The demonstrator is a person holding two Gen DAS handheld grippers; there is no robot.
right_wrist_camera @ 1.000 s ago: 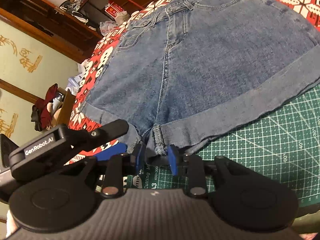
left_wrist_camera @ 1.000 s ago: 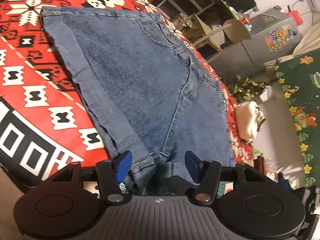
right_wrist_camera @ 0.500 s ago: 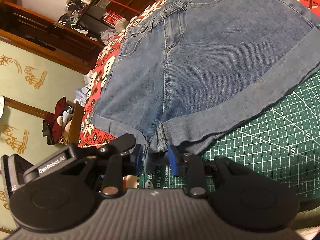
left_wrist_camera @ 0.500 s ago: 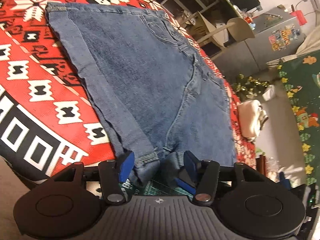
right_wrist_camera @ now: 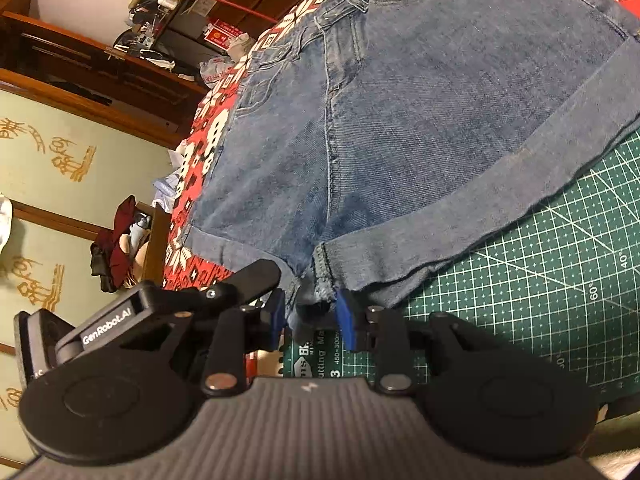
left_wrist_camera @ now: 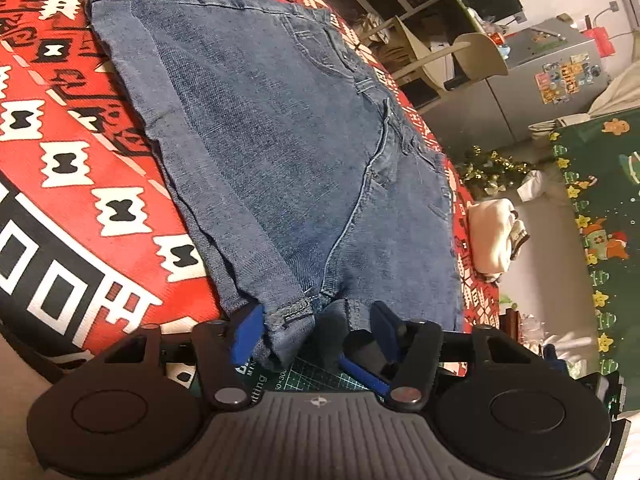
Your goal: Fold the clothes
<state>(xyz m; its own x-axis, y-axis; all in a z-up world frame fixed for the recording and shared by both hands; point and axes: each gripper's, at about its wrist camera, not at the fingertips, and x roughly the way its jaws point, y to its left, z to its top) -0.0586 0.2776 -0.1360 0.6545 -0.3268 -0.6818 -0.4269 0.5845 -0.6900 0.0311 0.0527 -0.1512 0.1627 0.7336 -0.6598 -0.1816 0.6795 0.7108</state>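
Blue denim shorts lie flat on a red patterned tablecloth, with their leg cuffs reaching onto a green cutting mat. My left gripper is open at the crotch end, and one rolled cuff sits between its blue fingers. My right gripper meets the same spot on the shorts from the other side. It is shut on the bunched crotch hem. The left tool's black housing shows beside it.
The table edge drops off close behind both grippers. Beyond the table stand a beige chair and a grey fridge. A white bundle lies on the floor. A wooden cabinet and a pile of clothes are on the other side.
My left gripper has slid forward so the cuff now sits between its fingers, and the gap has narrowed slightly. My right gripper keeps its hold while the view tilts.
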